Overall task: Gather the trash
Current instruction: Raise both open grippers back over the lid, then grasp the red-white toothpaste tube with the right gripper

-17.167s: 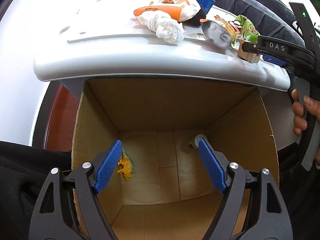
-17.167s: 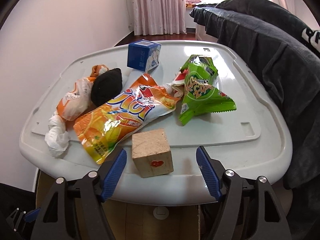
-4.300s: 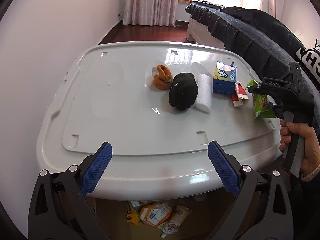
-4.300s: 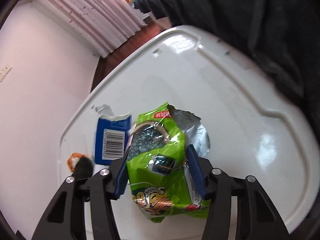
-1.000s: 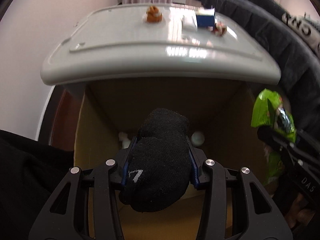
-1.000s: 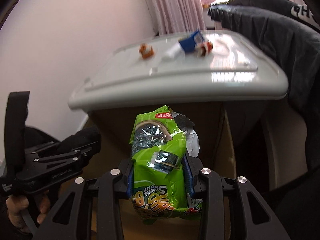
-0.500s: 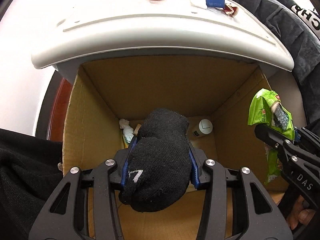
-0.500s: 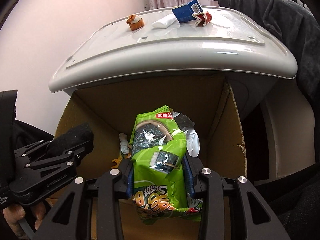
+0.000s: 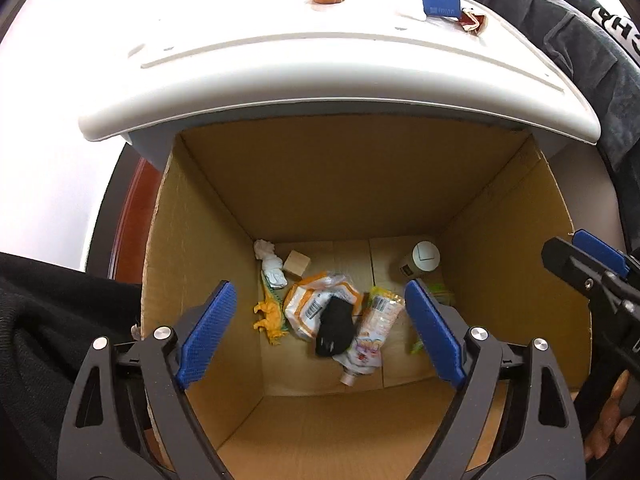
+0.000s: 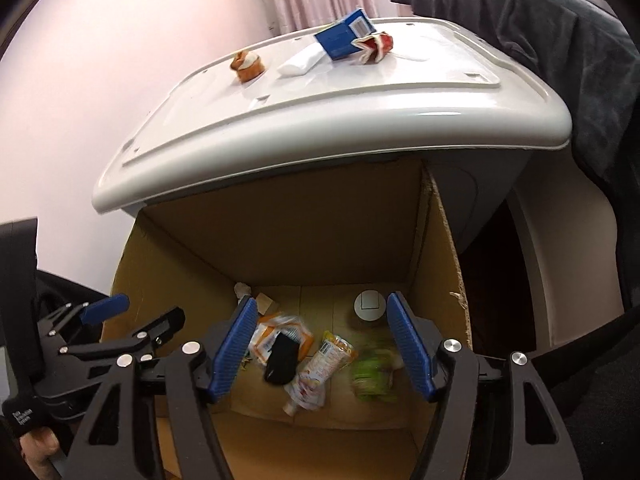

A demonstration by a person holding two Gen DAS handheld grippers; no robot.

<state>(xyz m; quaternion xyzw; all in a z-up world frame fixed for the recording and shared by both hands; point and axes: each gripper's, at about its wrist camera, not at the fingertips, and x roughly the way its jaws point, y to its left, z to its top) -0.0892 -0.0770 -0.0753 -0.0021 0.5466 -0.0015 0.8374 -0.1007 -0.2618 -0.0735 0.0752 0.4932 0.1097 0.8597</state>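
Both grippers hover open and empty over a brown cardboard box [image 9: 304, 184] that stands under the front edge of a white table [image 9: 280, 60]. My left gripper [image 9: 320, 332] is above a black sock [image 9: 334, 328] lying on the trash at the box bottom. My right gripper [image 10: 322, 350] is above a blurred green snack bag [image 10: 370, 374] in the box. On the table lie an orange wrapper [image 10: 247, 66], a white tissue roll [image 10: 300, 62], a blue carton [image 10: 344, 34] and a red wrapper [image 10: 376, 46].
The box also holds an orange snack bag [image 9: 308, 304], a squeeze pouch [image 9: 368, 340], a yellow toy dinosaur [image 9: 270, 316], a wooden block [image 9: 297, 263], a white tissue [image 9: 270, 260] and a white-capped bottle [image 9: 422, 260]. A dark sofa [image 10: 540, 24] stands to the right.
Both grippers have opened. The black sock has dropped from my left gripper and the green snack bag from my right gripper into the box.
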